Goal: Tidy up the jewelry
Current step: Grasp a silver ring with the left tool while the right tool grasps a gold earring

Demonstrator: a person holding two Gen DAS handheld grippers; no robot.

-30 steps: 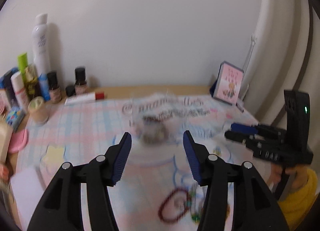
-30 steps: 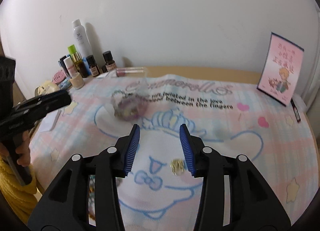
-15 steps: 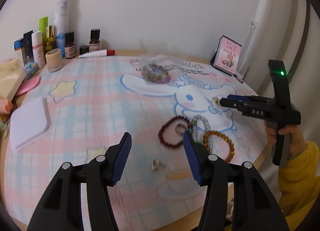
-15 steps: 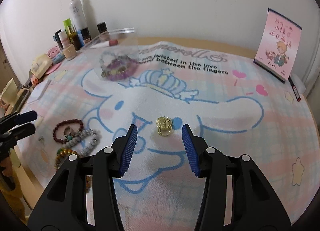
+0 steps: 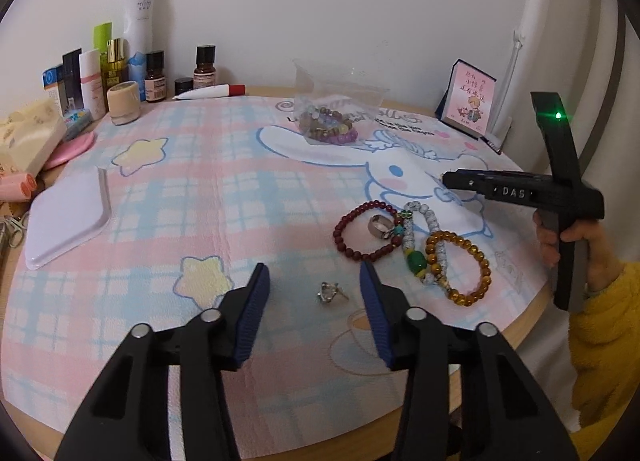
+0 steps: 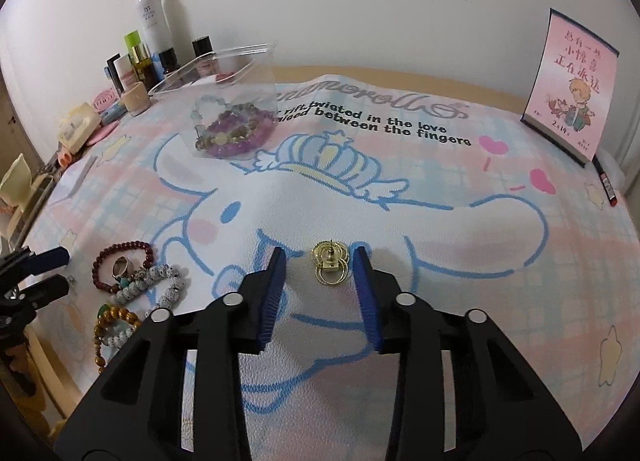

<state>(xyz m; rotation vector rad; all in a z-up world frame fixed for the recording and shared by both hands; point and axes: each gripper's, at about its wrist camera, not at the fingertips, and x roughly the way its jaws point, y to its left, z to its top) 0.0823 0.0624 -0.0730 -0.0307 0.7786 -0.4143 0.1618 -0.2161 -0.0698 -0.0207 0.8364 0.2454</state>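
My left gripper (image 5: 314, 275) hovers low over the mat, its jaws closing around a small silver earring (image 5: 330, 292) that lies between the pads untouched. My right gripper (image 6: 320, 259) brackets a gold earring (image 6: 330, 266) on the mat, its jaws closing too, with gaps still on both sides. A dark red bead bracelet (image 5: 362, 231) encloses a silver ring (image 5: 379, 225); beside it lie a white bead bracelet (image 5: 416, 237) and an amber bead bracelet (image 5: 460, 265). A clear plastic box (image 5: 336, 101) at the back holds several bead bracelets (image 6: 232, 131).
The pink-and-blue cartoon mat (image 5: 200, 189) covers a round table. Cosmetic bottles (image 5: 140, 33) crowd the back left. A white lid (image 5: 64, 221) lies at the left. A pink card (image 6: 570, 85) stands at the back right. A hand in a yellow sleeve (image 5: 600, 333) holds the right gripper.
Both grippers have sunk toward the mat and their jaws have narrowed. The left one swung from the box down to the silver earring; the right one now straddles the gold earring.
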